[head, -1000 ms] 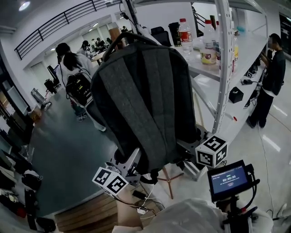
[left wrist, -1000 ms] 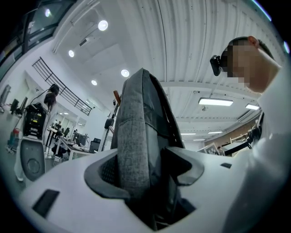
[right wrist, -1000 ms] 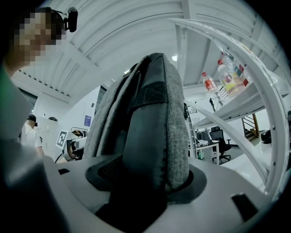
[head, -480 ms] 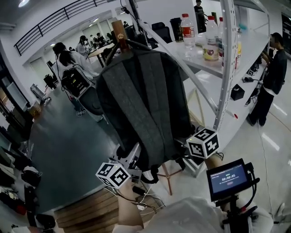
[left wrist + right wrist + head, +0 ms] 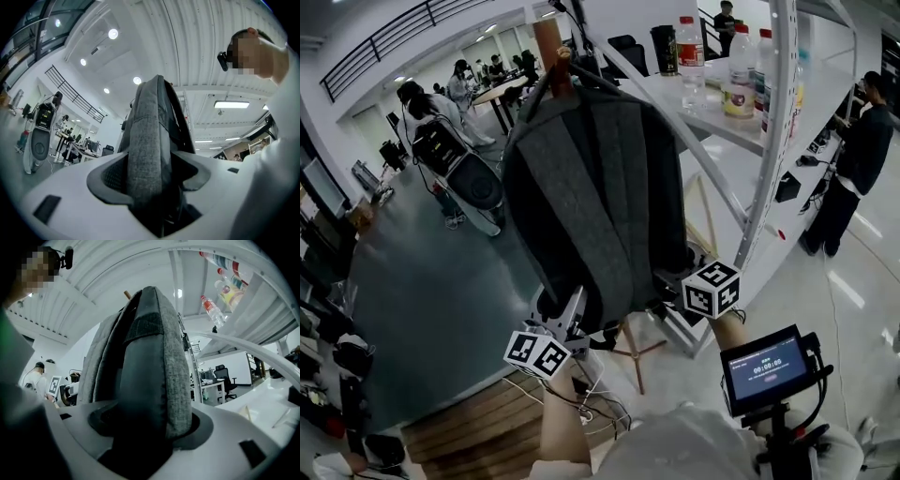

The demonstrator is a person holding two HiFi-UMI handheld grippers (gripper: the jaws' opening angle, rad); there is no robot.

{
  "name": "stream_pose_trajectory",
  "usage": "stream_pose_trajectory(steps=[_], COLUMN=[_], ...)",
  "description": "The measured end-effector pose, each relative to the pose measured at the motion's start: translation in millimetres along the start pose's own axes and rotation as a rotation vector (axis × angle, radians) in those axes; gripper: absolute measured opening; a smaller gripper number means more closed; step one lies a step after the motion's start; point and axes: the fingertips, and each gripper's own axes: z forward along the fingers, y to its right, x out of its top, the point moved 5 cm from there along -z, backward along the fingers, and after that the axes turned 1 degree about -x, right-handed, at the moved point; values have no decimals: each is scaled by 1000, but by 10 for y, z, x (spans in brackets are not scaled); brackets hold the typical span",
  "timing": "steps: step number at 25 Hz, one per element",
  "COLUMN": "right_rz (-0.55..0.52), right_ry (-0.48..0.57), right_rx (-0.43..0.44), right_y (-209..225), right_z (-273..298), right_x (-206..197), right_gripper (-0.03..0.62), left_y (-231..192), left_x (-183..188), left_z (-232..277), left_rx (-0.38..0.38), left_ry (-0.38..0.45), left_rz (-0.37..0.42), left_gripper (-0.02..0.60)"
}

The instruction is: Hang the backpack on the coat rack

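My left gripper (image 5: 570,317) and my right gripper (image 5: 672,291) both clamp the bottom corners of the grey backpack (image 5: 598,187), which I hold upright. Its top handle is at the wooden coat rack (image 5: 548,45), beside the white shelf (image 5: 784,141).

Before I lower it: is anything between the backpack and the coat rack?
Nothing visible. The top of the backpack is right at the wooden coat rack; the white shelf post stands off to its right.

left gripper (image 5: 151,176) — jaws clamped on backpack (image 5: 146,126) (grey fabric) | backpack upright
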Motion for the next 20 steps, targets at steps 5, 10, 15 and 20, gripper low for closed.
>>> stream_pose_trajectory(steps=[5,10,15,20], right_rz=[-50,-98,-149,-165], right_ry=[113,152,324,377], right_rx=[-79,-97,-144,-208], right_y=[27,29,-48,-106], right_z=[-85,-159,-479,-717], right_x=[-44,-38,63,157], right_gripper=[298,298,299,301], left_y=[34,98,208,309], left_x=[-82,-152,-123,-102], left_z=[0,-67,-170,-209], left_rx=[8,68,90,114], left_ry=[50,101,113,83], left_rz=[44,81,75,70], left_gripper=[281,282,282,282])
